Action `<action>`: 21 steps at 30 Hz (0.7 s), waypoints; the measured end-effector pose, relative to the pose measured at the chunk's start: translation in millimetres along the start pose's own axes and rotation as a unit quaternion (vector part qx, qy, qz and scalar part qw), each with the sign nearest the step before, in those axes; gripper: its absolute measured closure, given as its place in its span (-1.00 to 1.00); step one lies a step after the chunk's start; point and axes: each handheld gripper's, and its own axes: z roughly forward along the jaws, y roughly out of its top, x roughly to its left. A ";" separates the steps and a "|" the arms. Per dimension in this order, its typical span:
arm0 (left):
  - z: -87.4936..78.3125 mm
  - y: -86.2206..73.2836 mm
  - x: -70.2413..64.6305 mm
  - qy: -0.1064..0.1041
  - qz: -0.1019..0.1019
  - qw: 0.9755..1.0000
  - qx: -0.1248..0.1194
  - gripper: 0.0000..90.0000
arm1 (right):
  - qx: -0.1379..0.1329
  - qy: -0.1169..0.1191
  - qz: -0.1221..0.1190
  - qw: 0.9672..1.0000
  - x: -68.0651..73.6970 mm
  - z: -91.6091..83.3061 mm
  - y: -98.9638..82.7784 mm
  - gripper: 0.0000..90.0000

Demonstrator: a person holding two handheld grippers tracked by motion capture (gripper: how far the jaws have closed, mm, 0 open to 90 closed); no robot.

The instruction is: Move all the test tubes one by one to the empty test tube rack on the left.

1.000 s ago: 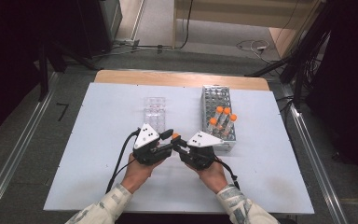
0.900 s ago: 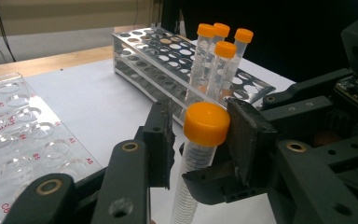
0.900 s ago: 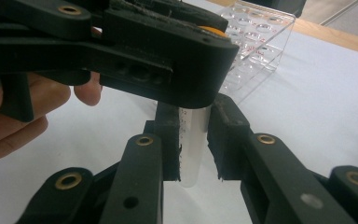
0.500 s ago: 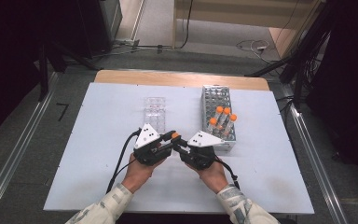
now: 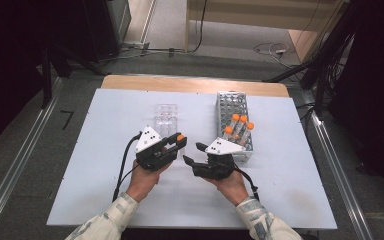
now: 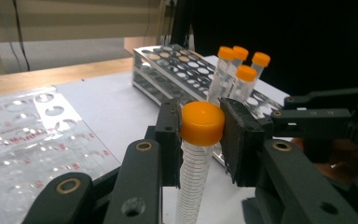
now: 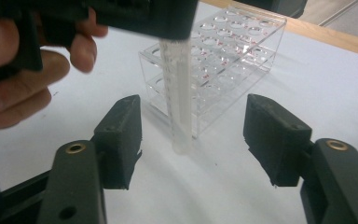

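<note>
The left gripper [image 6: 200,140] pinched the orange cap of the tube [image 6: 193,186], pads pressed on both sides, having just finished closing. The right gripper [image 7: 191,140] had just been opening; its jaws stood spread on either side of the tube's lower end, clear of it. Judgement: the handover to the left was complete. The tube hung upright near the table's [image 5: 105,115] middle, between the clear rack [image 5: 166,117] and the metal rack [image 5: 230,107].
</note>
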 end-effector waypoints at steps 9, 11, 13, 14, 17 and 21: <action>-5.3 13.7 12.2 0.020 -0.014 1.000 -0.014 0.55 | 0.004 -0.005 0.002 1.000 -5.9 -9.5 0.2 -0.33; -5.6 16.8 14.5 0.024 -0.017 0.999 -0.017 0.55 | 0.004 -0.006 0.002 1.000 -6.5 -10.3 0.1 -0.33; -5.9 20.4 16.5 0.026 -0.020 0.999 -0.018 0.55 | 0.004 -0.009 0.004 1.000 -8.7 -13.5 -0.4 -0.34; -6.1 22.2 17.3 0.028 -0.021 0.999 -0.020 0.55 | 0.004 -0.009 0.004 1.000 -8.7 -13.5 -0.4 -0.34; -5.9 27.5 19.9 0.032 -0.023 0.999 -0.028 0.55 | 0.003 -0.012 0.006 1.000 -11.8 -16.9 -1.3 -0.34; -5.1 35.1 24.5 0.039 -0.028 0.998 -0.038 0.56 | 0.000 -0.016 0.009 1.000 -14.9 -21.5 -1.8 -0.34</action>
